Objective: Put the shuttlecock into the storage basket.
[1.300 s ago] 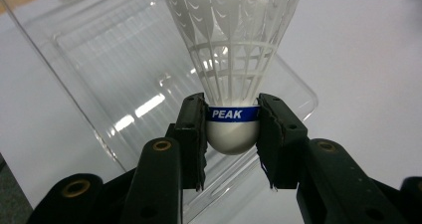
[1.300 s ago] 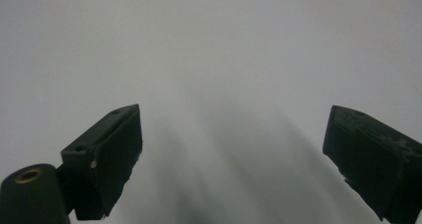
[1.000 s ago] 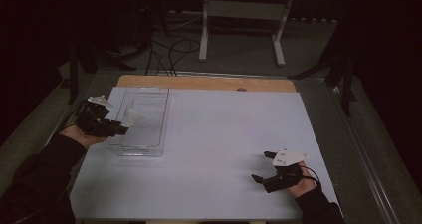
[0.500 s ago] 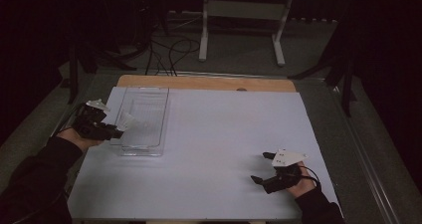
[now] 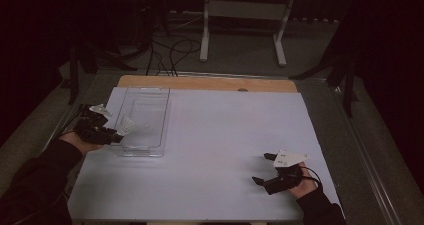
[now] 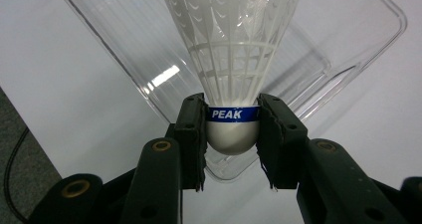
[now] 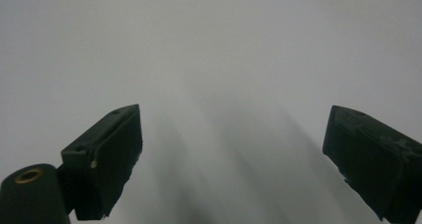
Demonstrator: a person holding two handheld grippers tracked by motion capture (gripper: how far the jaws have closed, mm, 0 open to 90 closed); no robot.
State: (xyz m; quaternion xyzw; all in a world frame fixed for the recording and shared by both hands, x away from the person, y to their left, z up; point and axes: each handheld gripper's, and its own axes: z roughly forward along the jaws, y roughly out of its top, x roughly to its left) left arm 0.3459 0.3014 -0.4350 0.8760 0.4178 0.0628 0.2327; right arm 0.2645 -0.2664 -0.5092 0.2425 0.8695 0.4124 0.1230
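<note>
1 shuttlecock [image 6: 233, 59] (white), clamped, clear tray [image 6: 348, 45]

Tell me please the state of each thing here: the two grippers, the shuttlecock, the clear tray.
left gripper: shut on the shuttlecock's base
shuttlecock: held, skirt pointing over the tray
clear tray: upright on the table, nothing lying in it
right gripper: open, nothing between its jaws

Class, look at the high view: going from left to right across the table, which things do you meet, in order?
Left gripper → white shuttlecock in its jaws → clear plastic tray → bare white tabletop → right gripper, jaws open.
</note>
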